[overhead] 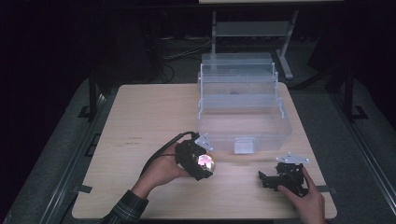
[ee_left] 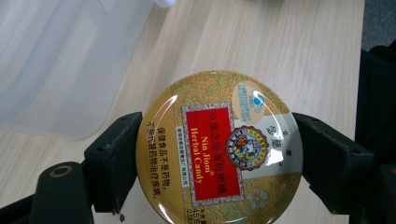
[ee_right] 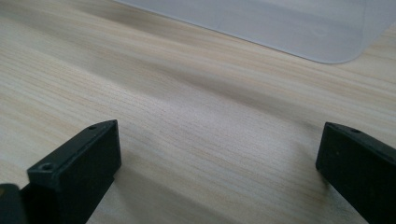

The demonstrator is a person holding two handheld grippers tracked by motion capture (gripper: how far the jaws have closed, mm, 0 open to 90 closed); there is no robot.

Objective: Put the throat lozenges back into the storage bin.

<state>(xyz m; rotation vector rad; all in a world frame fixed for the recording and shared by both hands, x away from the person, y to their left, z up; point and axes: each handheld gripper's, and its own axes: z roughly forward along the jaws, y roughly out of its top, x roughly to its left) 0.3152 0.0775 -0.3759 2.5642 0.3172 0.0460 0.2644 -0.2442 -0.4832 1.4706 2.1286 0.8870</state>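
Candy tin (ee_left: 219, 149) clamped in left claw (ee_left: 217, 158), bottom edge cut off

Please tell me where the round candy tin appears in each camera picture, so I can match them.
High view: candy tin lower centre, in the left hand-held gripper.
Left gripper view: tin centre, clamped between both jaws.
Right gripper view: not in it.
Shared landmark: clear plastic box.

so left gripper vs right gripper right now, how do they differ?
The left gripper is shut on a round gold candy tin, one jaw on each side of it; the right gripper is open and holds nothing. In the high view the left gripper is in front of the clear plastic box, and the right gripper sits nearer the table's right edge. Both are black, hand-held and two-jawed.
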